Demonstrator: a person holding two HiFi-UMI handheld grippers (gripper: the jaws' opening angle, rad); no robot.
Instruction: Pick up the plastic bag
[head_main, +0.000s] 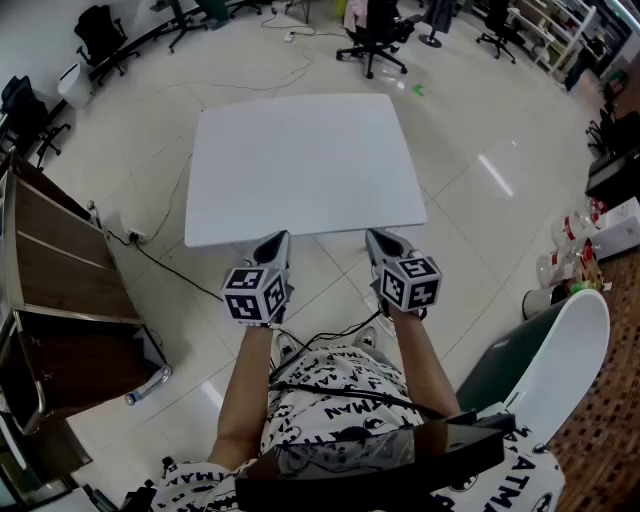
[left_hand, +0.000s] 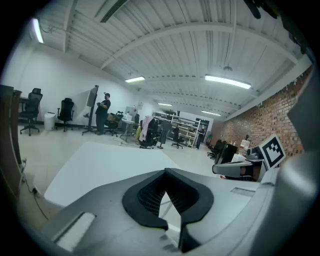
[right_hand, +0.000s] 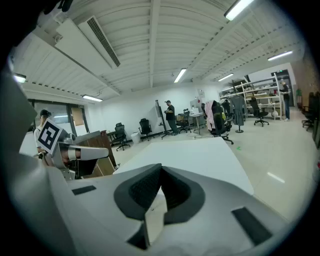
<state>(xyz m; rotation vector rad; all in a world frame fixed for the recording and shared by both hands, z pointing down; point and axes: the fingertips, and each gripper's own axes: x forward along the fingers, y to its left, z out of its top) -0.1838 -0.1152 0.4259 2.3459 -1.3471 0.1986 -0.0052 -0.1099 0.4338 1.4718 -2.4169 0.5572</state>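
No plastic bag shows in any view. A bare white table (head_main: 300, 160) stands in front of me. My left gripper (head_main: 277, 241) and right gripper (head_main: 379, 239) hover side by side just short of the table's near edge, both pointing slightly down at it. In the left gripper view the left gripper (left_hand: 165, 171) has its dark jaws meeting at the tip with nothing between them, and the table top (left_hand: 100, 165) lies beyond. The right gripper (right_hand: 160, 166) likewise is shut and empty over the table (right_hand: 200, 155).
A wooden cabinet (head_main: 60, 260) stands at the left and a white chair (head_main: 560, 350) at the right, with bottles (head_main: 570, 250) beyond it. Office chairs (head_main: 372, 40) and a standing person (left_hand: 102, 112) are far behind the table. A cable (head_main: 160, 265) runs over the floor.
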